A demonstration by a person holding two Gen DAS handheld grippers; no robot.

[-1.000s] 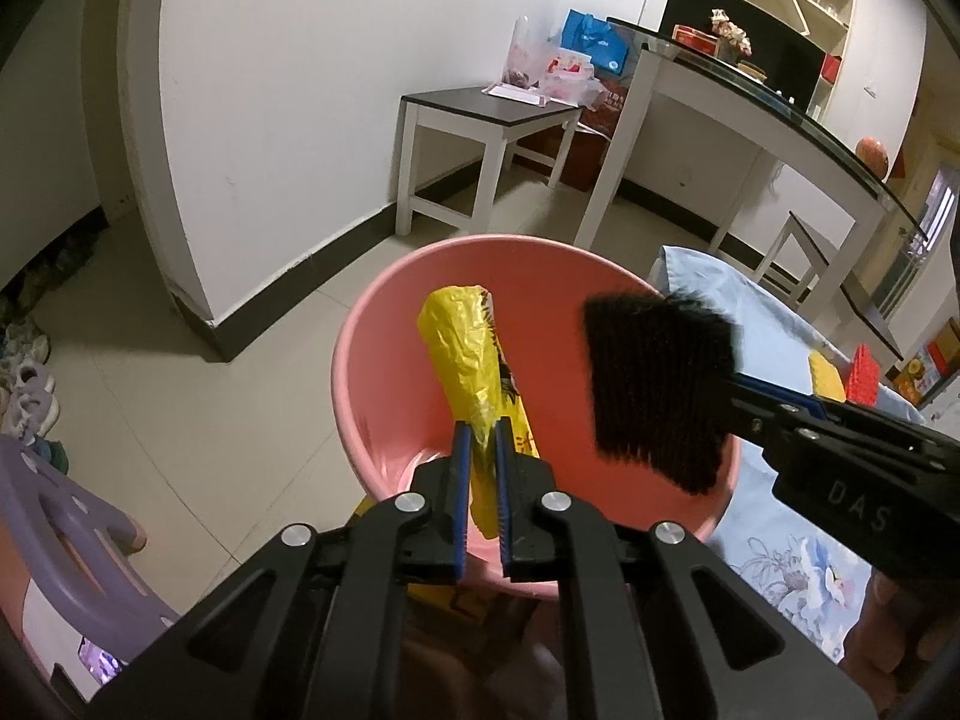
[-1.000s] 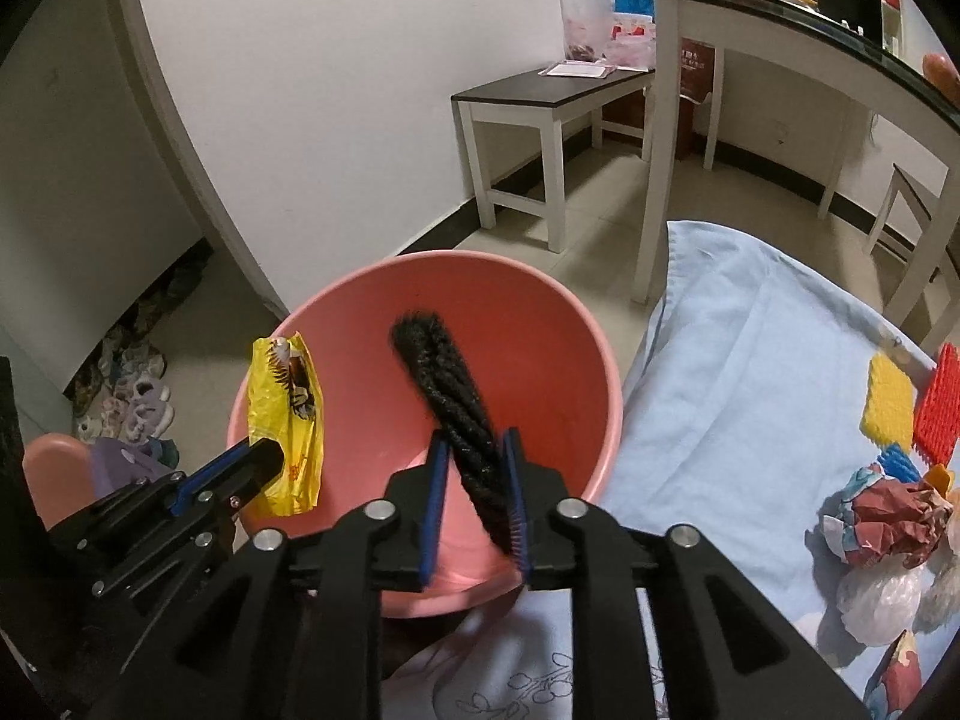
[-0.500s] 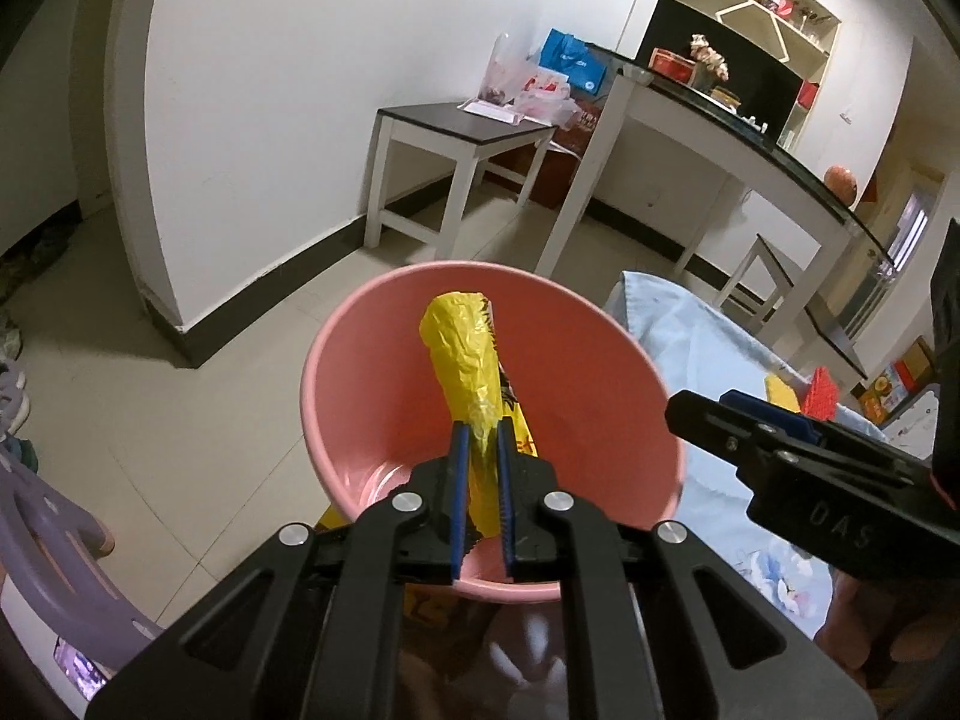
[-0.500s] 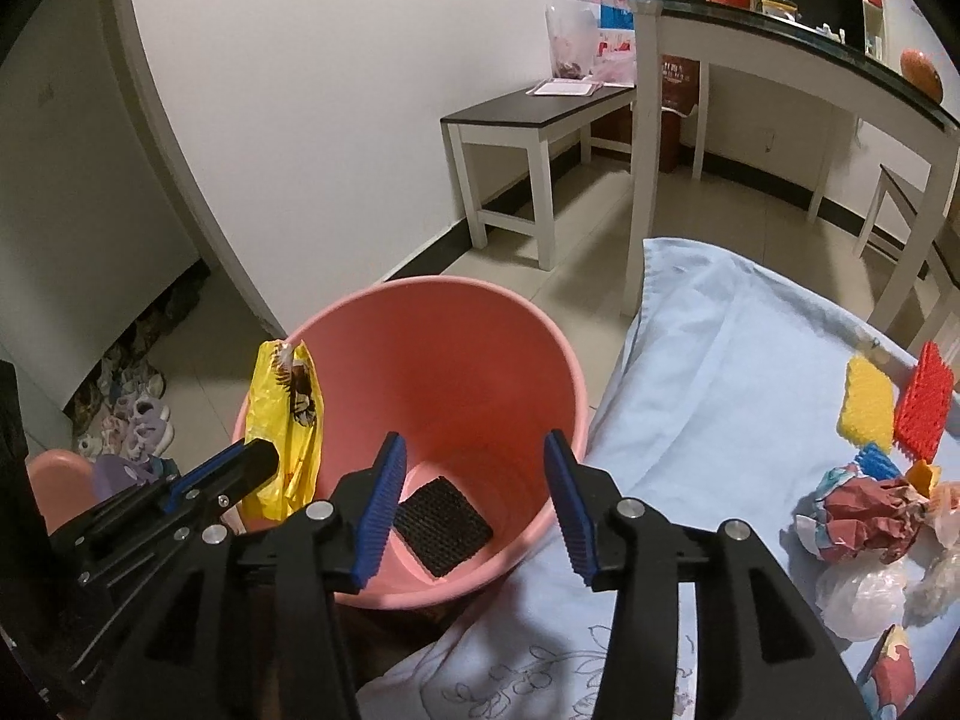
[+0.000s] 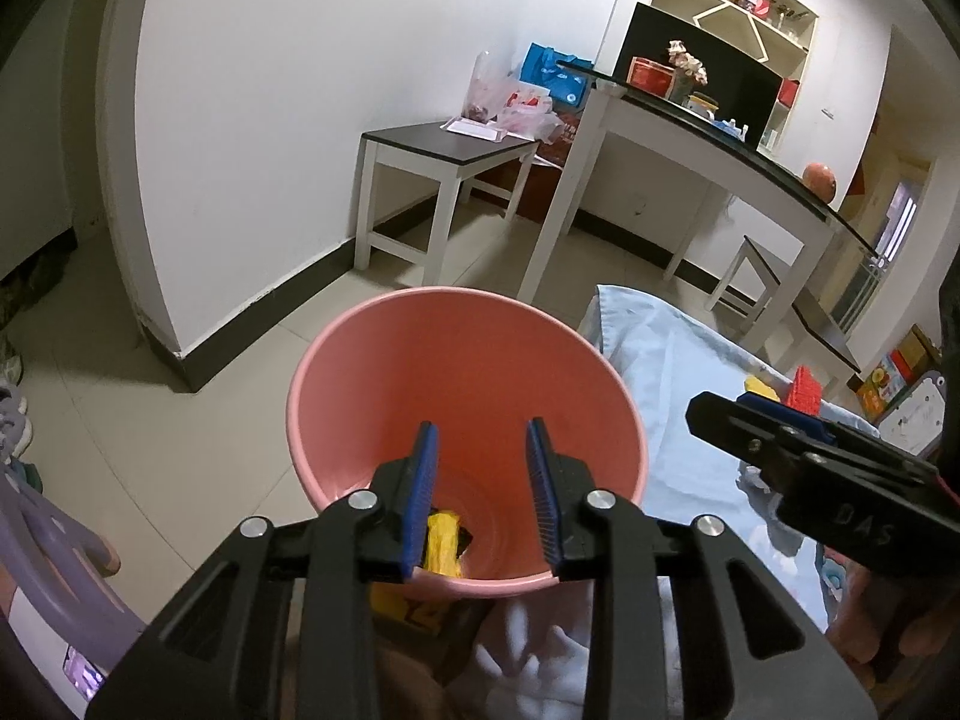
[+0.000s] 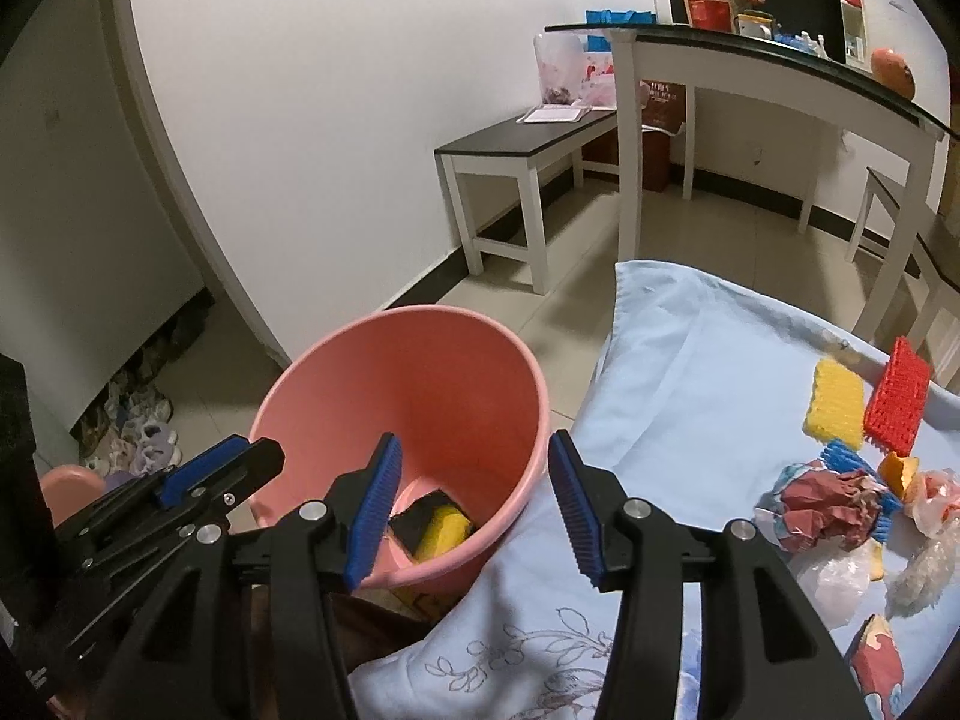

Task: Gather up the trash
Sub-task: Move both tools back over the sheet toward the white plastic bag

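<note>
A light blue cloth (image 6: 690, 372) is spread over the right half of the right wrist frame, and the remaining trash is gathered on it at the right edge. A pink bucket (image 6: 336, 372) is stood on the tiled floor just beside the cloth's left edge, at the lower centre of both frames, presumably so that items can be dropped in with a short reach.

At the centre right of the right wrist frame a yellow sponge (image 6: 835, 401) and a red brush (image 6: 899, 405) are seen side by side. Below them a crumpled red wrapper (image 6: 822, 501) and clear plastic film (image 6: 837, 585) are heaped together, touching.

At the bottom of the bucket a yellow packet (image 6: 447, 531) is lying against a black scouring pad (image 6: 414, 525); in the left wrist frame only part of the packet (image 5: 443, 543) is visible between the fingers.

The left gripper (image 5: 483, 495) is held over the bucket mouth with its blue pads spread apart and nothing between them, which fits a release just made. The right gripper (image 6: 474, 501) is likewise spread wide and empty, poised above the near rim and cloth edge.

The heap on the cloth is judged the next thing to be collected.
</note>
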